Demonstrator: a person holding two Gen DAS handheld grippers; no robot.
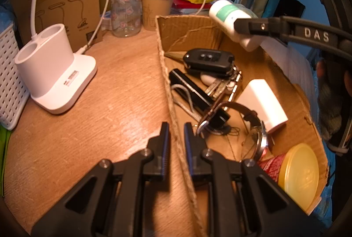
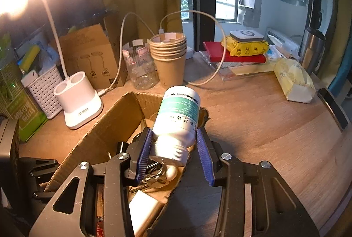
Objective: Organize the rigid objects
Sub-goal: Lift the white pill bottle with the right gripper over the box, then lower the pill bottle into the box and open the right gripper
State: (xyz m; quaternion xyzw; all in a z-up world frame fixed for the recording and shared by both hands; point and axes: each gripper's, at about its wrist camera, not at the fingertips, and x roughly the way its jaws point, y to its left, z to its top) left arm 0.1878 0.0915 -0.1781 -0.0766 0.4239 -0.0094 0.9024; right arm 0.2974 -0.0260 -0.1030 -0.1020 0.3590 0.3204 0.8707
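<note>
A shallow cardboard box lies on the wooden table and holds a car key with keys, a black case, a wristwatch, a white block and a yellow-lidded red jar. My left gripper is shut on the box's near wall. My right gripper is shut on a white bottle with a green label, held above the box, cap toward the camera. The bottle also shows in the left wrist view over the box's far corner.
A white desk lamp base stands left of the box, with a white basket beside it. Stacked paper cups, a clear jar and a cardboard carton stand behind. Books and a tissue pack lie at the right.
</note>
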